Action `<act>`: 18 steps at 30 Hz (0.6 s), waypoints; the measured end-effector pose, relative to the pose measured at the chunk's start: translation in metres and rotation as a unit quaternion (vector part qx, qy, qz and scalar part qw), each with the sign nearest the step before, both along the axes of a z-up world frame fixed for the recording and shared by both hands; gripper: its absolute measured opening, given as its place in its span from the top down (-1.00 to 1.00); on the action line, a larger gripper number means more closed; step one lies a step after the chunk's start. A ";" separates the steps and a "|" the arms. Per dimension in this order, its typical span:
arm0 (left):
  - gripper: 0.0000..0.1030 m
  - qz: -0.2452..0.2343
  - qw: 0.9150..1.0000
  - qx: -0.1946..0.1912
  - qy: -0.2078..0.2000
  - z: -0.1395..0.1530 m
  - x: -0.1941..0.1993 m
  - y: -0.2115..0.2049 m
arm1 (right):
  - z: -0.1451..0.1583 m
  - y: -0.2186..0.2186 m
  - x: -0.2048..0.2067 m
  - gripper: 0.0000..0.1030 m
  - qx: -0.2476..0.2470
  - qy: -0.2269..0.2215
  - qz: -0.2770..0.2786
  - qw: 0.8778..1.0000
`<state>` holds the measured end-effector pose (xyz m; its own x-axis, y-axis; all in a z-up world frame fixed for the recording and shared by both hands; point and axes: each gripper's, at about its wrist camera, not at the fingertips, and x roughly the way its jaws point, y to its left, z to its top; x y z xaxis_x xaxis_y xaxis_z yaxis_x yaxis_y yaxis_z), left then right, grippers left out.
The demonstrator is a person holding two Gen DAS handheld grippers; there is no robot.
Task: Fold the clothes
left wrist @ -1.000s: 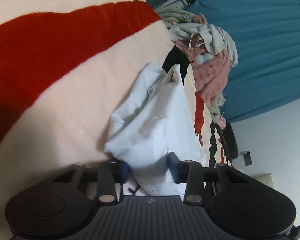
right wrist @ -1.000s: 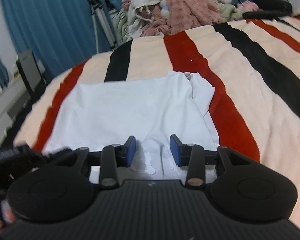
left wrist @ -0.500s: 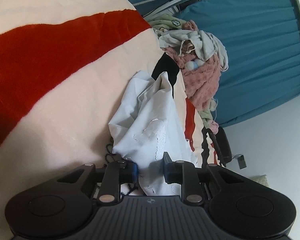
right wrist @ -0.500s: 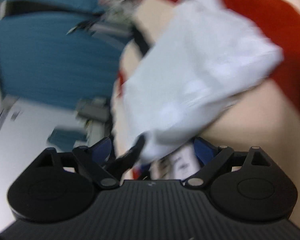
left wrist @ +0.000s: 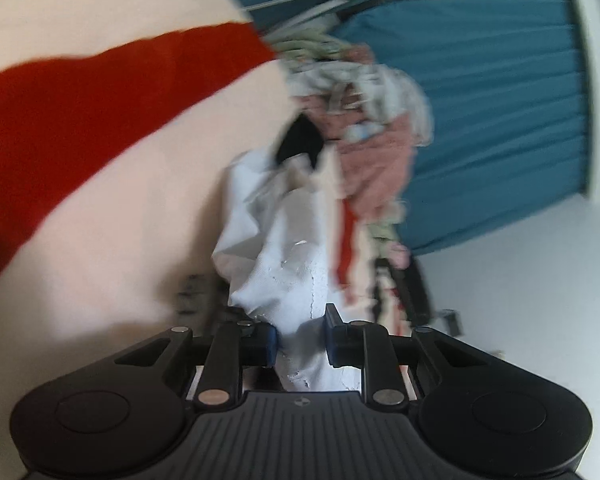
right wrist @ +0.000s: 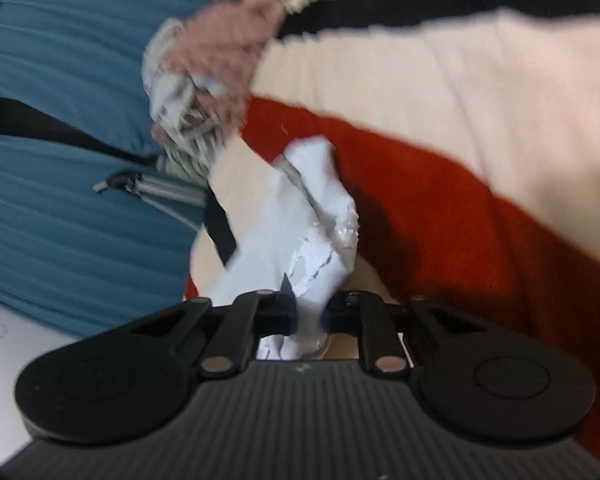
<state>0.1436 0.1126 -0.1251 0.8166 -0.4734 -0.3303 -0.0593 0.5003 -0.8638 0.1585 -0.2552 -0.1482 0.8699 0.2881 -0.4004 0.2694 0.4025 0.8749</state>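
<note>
A white garment (left wrist: 284, 248) lies bunched on the striped blanket (left wrist: 100, 220) and rises in a crumpled ridge toward me. My left gripper (left wrist: 300, 336) is shut on its near edge, with the cloth pinched between the blue pads. In the right wrist view the same white garment (right wrist: 300, 232) hangs in folds over the blanket's red stripe (right wrist: 460, 220). My right gripper (right wrist: 310, 314) is rolled to one side and its jaws are closing, with a fold of the garment squeezed between the pads. Both views are motion-blurred.
A pile of pink, grey and green clothes (left wrist: 372, 132) sits at the far end of the bed, also visible as the pile (right wrist: 216, 64). Blue curtains (left wrist: 500, 120) hang behind it. A tripod (right wrist: 160, 188) stands by the bed's edge.
The flat garment has been gathered into a bunch. The left jaws narrowed on its edge and lifted slightly. The right gripper rolled sideways, opened wide, then closed on a fold.
</note>
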 end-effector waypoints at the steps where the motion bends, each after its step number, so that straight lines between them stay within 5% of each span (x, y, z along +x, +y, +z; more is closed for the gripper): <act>1: 0.56 -0.007 1.000 -0.006 -0.007 0.009 -0.002 -0.003 | 0.011 -0.001 -0.011 0.73 -0.012 -0.015 -0.006 1.000; 6: 0.56 -0.050 0.998 -0.035 -0.023 0.061 -0.007 -0.024 | 0.069 -0.018 -0.052 0.73 -0.028 -0.068 -0.034 0.997; 10: 0.56 -0.092 0.995 -0.015 -0.020 0.104 0.010 -0.066 | 0.104 -0.055 -0.062 0.73 -0.016 -0.086 -0.048 0.995; 18: 0.56 -0.149 0.985 0.085 0.028 0.140 0.129 -0.178 | 0.122 -0.144 0.020 0.73 -0.009 -0.034 -0.061 0.998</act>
